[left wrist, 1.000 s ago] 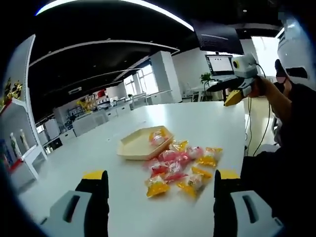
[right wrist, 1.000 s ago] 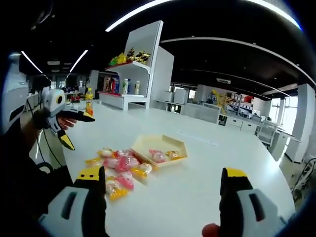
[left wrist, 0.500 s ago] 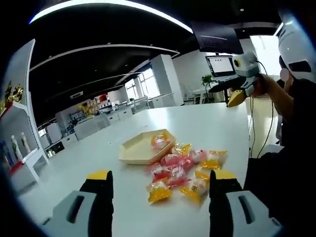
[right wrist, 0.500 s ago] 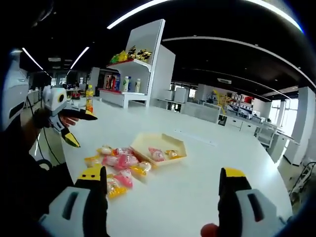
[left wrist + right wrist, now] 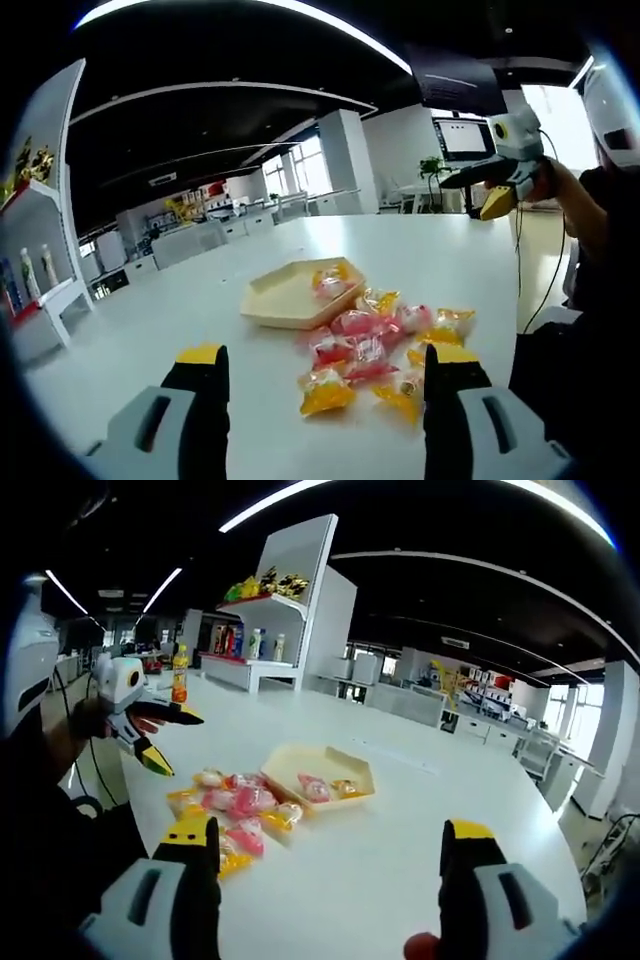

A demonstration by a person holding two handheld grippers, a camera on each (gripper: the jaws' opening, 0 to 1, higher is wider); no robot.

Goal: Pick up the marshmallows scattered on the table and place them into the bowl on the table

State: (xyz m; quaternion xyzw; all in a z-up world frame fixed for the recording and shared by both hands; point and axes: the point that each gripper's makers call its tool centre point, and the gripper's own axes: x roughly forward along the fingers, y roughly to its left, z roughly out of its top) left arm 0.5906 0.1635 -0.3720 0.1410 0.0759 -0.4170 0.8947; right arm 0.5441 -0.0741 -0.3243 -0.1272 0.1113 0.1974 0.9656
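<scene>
We note both cameras have shifted slightly since the earlier frames; the marshmallows (image 5: 370, 345) have not moved on the table (image 5: 180, 310). They lie heaped just beside the bowl (image 5: 285, 297) — two wrapped pieces already inside (long axes unreadable). The left gripper (image 5: 320, 372) and right gripper (image 5: 330, 842) hover short of the bowl, jaws spread wide, nothing between them.
</scene>
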